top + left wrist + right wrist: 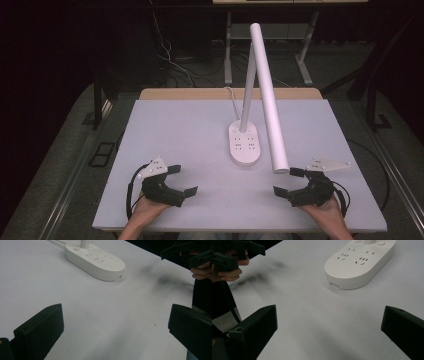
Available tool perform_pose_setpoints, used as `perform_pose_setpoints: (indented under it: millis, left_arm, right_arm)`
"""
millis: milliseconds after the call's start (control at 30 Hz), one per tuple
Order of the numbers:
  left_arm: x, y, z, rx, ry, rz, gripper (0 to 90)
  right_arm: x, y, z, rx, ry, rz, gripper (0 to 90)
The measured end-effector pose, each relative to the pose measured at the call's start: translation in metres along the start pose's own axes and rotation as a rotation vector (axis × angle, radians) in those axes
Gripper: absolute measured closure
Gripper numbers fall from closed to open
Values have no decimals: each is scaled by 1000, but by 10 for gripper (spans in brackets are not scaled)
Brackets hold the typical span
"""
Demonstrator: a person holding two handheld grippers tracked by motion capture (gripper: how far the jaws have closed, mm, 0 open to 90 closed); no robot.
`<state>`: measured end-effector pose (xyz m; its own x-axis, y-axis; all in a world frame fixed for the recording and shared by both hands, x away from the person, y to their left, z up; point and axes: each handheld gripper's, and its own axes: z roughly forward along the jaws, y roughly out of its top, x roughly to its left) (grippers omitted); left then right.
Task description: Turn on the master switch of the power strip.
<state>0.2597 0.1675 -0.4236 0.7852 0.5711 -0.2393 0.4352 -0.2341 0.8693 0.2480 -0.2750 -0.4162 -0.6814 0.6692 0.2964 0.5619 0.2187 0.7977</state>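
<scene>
The left gripper (183, 180) and the right gripper (286, 181) rest at the near edge of the white table (175, 125), jaws spread wide, holding nothing. Between them, farther back, stands a white desk lamp (244, 144), untouched.

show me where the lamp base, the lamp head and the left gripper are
lamp base (244, 144): high view, on its flat top among the socket holes.
lamp head (268, 95): high view, midway along the long white bar.
left gripper (182, 180): high view, midway between its open jaws.
</scene>
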Motion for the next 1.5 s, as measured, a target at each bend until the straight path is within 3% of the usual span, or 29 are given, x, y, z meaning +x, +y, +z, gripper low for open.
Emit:
perform_pose_setpoints:
  millis: [800, 1500]
  left_arm:
    - [-1, 2, 0, 20, -3, 5, 0]
    - [3, 21, -11, 21, 1, -7, 0]
  right_arm:
    - [-2, -3, -2, 19, -11, 12, 0]
    - [-4, -3, -4, 19, -12, 19, 1]
